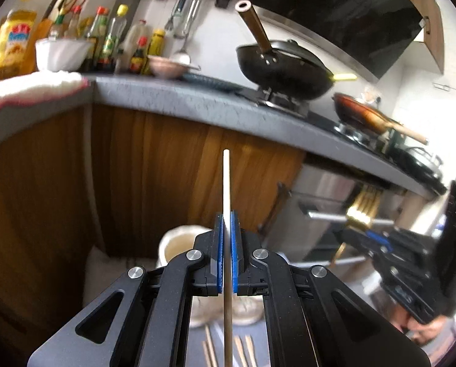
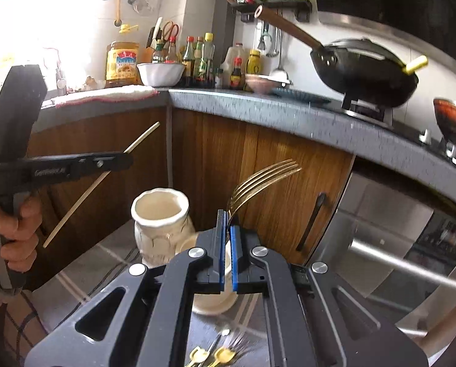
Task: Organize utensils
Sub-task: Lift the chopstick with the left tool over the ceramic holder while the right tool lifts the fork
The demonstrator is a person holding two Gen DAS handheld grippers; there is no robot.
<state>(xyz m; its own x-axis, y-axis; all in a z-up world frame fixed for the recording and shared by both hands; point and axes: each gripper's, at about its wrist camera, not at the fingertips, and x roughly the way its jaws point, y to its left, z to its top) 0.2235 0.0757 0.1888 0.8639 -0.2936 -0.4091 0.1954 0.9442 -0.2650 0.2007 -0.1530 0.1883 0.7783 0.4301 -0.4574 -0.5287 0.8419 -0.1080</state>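
Observation:
My left gripper (image 1: 226, 217) is shut on a single wooden chopstick (image 1: 226, 183), held upright above a cream ceramic holder (image 1: 179, 244). In the right wrist view the left gripper (image 2: 127, 160) holds the chopstick (image 2: 84, 192) slanted, left of the holder. My right gripper (image 2: 226, 220) is shut on a gold fork (image 2: 264, 177), tines curving up and right, just right of the cream holder (image 2: 160, 223). The right gripper also shows in the left wrist view (image 1: 371, 238) with the fork (image 1: 362, 208). Several chopsticks (image 1: 243, 351) lie below the left gripper. Gold utensils (image 2: 215, 354) lie below the right gripper.
A grey countertop (image 2: 258, 107) runs over wooden cabinets (image 2: 228, 153). On it stand sauce bottles (image 2: 197, 58), a white bowl (image 2: 160, 73), a black wok (image 2: 365, 73) and an orange pan (image 1: 359, 110). A steel oven front (image 2: 396, 244) is at right.

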